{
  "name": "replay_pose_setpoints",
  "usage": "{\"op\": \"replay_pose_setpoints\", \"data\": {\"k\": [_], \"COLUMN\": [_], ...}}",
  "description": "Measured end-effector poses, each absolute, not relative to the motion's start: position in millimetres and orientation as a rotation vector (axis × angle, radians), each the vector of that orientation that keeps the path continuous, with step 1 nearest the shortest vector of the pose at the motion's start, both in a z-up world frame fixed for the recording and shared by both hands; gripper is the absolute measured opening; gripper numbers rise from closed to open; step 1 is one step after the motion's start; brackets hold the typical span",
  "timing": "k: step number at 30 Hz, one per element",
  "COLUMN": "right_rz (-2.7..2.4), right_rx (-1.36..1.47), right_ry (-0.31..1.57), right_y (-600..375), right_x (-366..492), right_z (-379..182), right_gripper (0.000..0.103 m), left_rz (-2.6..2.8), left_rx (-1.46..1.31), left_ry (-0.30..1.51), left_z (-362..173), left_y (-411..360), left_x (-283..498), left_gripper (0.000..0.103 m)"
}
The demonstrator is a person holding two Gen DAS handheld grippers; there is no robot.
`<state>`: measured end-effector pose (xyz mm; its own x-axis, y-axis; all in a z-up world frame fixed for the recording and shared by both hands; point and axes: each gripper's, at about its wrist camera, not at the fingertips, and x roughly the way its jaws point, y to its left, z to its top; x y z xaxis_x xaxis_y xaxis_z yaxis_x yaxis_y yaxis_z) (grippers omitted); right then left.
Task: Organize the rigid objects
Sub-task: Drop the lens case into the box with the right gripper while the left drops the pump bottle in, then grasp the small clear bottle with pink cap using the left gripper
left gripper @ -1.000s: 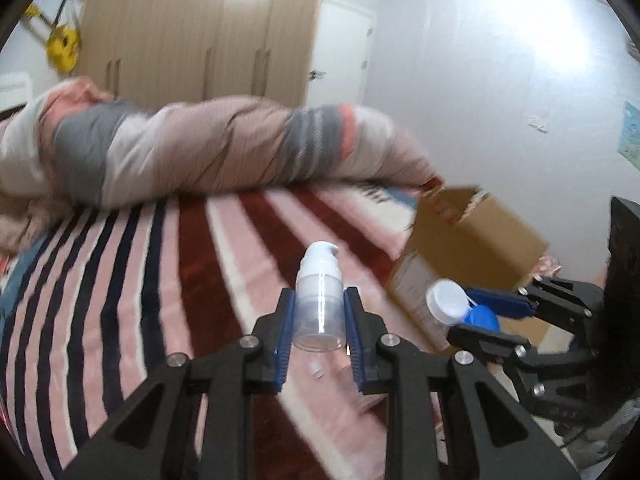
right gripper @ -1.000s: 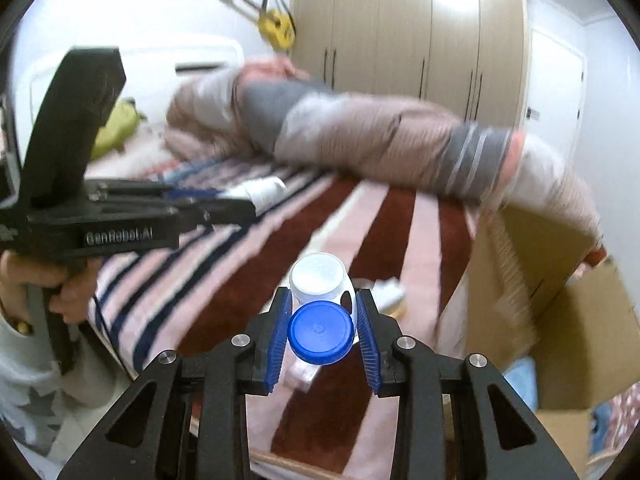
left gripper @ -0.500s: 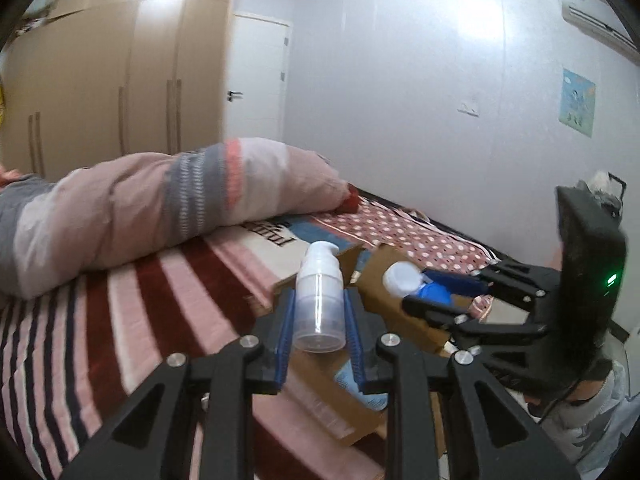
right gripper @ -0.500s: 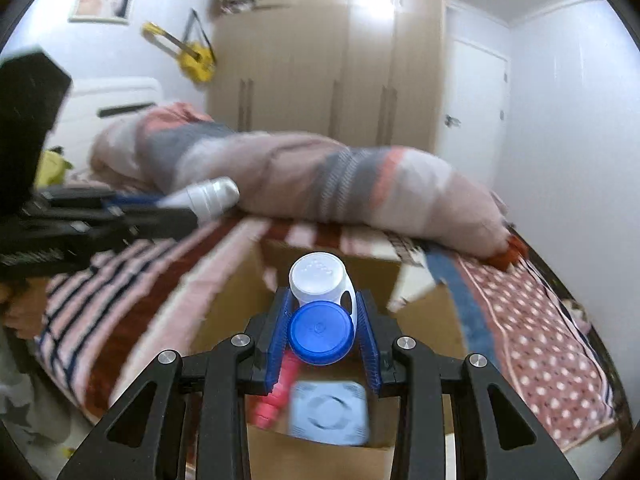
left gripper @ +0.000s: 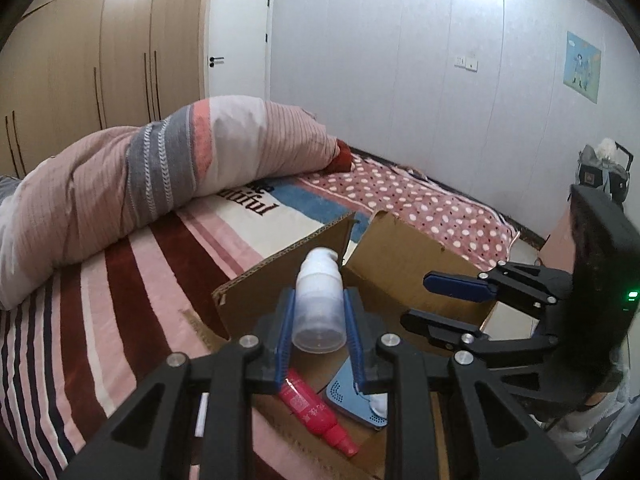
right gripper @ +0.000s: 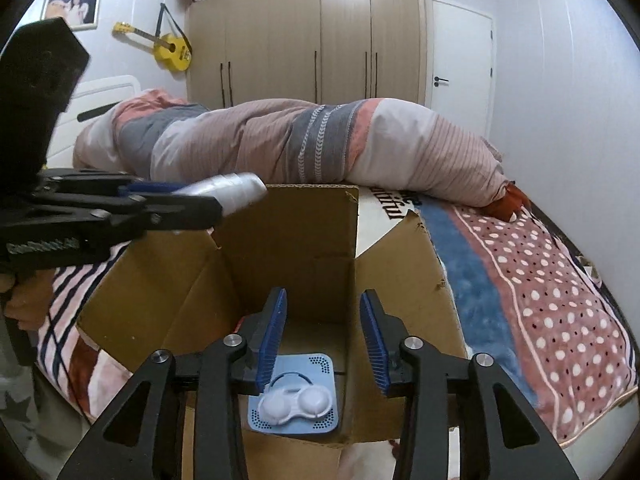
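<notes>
My left gripper (left gripper: 318, 312) is shut on a clear pump bottle (left gripper: 319, 304) with a white top, held over the left edge of an open cardboard box (left gripper: 404, 248). The bottle also shows in the right wrist view (right gripper: 236, 190). My right gripper (right gripper: 323, 336) is open and empty above the box (right gripper: 288, 248); it shows in the left wrist view (left gripper: 440, 300). On the box floor lie a white contact lens case (right gripper: 298, 400) on a blue square device (right gripper: 296, 420), and a red spray bottle (left gripper: 316, 416).
The box sits on a bed with a striped blanket (left gripper: 100, 300) and a polka-dot blanket (right gripper: 560, 300). A rolled duvet (right gripper: 300, 144) lies behind. Wardrobes (right gripper: 304, 32), a door (right gripper: 456, 64) and a yellow guitar (right gripper: 168, 46) are on the far wall.
My right gripper opened and dropped the white and blue lens case into the box. Both grippers moved to the box; the left still holds the pump bottle.
</notes>
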<state>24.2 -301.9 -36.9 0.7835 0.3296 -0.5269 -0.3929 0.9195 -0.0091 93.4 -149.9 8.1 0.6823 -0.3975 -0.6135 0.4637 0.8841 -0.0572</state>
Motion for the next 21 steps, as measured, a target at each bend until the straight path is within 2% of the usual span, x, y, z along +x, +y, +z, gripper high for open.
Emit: {"op": "replay_pose_setpoints", "data": {"k": [4, 5, 7, 9, 21], "right_rz": [0.389, 0.384, 0.383, 0.380, 0.469], "right_rx": [-0.121, -0.124, -0.127, -0.138, -0.171], "right_ry": [0.542, 0.542, 0.544, 0.543, 0.463], "right_y": [-302, -302, -302, -300, -251], "right_x": [21, 20, 19, 16, -21], "right_z": [-36, -35, -34, -32, -4], "right_gripper": [0.038, 0.042, 0.047, 0.047, 0.047], "left_rz": [-0.455, -0.459, -0.458, -0.443, -0.248], "left_rx": [0.122, 0.111, 0.099, 0.084, 0.010], "left_ry": [0.678, 0.679, 0.666, 0.643, 0.619], "left_z": [2, 1, 2, 6, 1], "left_y": [-156, -154, -148, -136, -38], "left_x": [105, 105, 100, 92, 26], "left_gripper": [0.022, 0.022, 0.030, 0.040, 0.051]}}
